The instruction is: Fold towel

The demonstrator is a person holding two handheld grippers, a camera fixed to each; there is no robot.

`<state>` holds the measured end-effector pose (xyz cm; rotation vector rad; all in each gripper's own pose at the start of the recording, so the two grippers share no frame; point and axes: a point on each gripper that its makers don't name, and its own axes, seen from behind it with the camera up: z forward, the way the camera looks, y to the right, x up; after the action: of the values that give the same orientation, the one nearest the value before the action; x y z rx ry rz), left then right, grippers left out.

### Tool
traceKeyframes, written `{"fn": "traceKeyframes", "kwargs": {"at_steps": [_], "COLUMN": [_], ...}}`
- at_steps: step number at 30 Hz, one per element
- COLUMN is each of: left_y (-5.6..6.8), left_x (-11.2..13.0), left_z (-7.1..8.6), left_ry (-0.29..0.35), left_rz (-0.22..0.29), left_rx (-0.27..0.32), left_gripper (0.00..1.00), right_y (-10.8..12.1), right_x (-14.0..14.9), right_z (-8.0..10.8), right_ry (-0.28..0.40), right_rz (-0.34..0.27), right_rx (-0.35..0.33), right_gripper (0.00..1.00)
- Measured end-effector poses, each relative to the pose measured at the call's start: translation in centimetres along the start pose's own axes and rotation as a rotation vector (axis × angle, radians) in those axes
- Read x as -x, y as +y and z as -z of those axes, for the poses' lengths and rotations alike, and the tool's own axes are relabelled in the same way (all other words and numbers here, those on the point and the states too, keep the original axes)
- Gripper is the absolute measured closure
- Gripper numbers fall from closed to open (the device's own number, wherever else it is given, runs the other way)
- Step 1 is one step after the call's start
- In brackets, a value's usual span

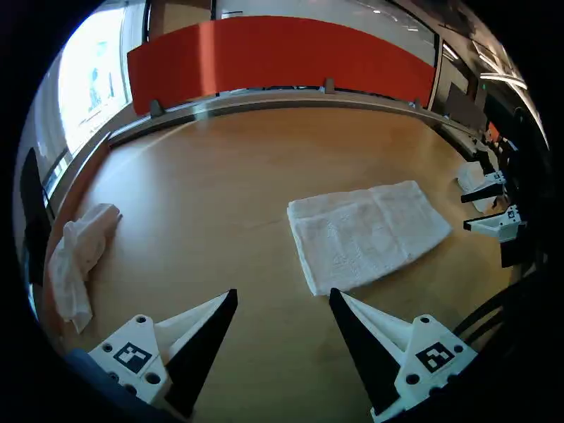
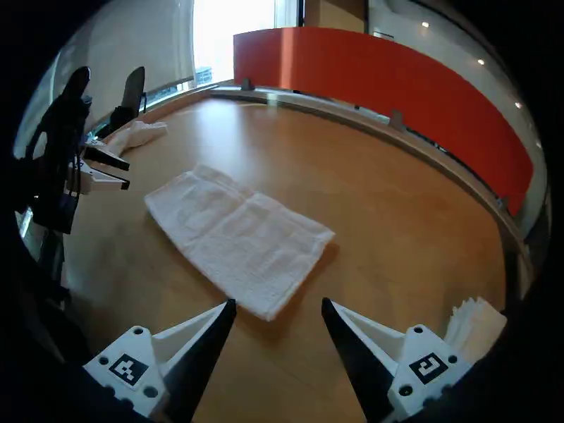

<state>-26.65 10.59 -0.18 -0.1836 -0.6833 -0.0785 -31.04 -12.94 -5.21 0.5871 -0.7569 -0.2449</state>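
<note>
Wooden worktop (image 1: pixel 211 197) runs wide and mostly bare, backed by a long red screen (image 1: pixel 282 60) with bright windows off to one side. Near the middle lies the white towel (image 1: pixel 366 233), flat on the wood as a tidy rectangle with a crease across it and doubled edges, so it looks folded at least once. Whether another fold is wanted I can't tell; at most one more halving and some squaring of the corners seems left. A crumpled white cloth (image 1: pixel 77 261) sits well apart at the worktop's edge, and a small stack of folded cloths (image 2: pixel 476 324) rests by the right side. The left hand-held gripper (image 1: pixel 282 292) is spread wide and holds nothing, just short of the towel's near corner. The right hand-held gripper (image 2: pixel 277 303) is likewise spread and empty, just short of the opposite end.
</note>
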Motion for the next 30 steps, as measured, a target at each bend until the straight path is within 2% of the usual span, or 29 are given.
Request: {"fn": "traceKeyframes", "kwargs": {"at_steps": [13, 21, 30], "left_y": [-1.2, -1.4, -1.6], "left_x": [3.0, 4.1, 5.7], "left_z": [3.1, 4.6, 6.2], "left_ry": [-0.010, 0.003, -0.002], "left_rz": [0.044, 0.073, 0.092], "left_rx": [-0.077, -0.091, -0.106], "left_gripper": [0.03, 0.03, 0.03], "right_y": [0.1, 0.5, 0.9], "right_x": [1.1, 1.2, 1.9], "right_z": [-0.8, -1.1, -1.8], "right_ry": [-0.056, -0.078, -0.114], "right_rz": [0.102, 0.133, 0.169], "right_rx": [-0.066, -0.089, -0.099], "right_gripper": [0.07, 0.08, 0.20]}}
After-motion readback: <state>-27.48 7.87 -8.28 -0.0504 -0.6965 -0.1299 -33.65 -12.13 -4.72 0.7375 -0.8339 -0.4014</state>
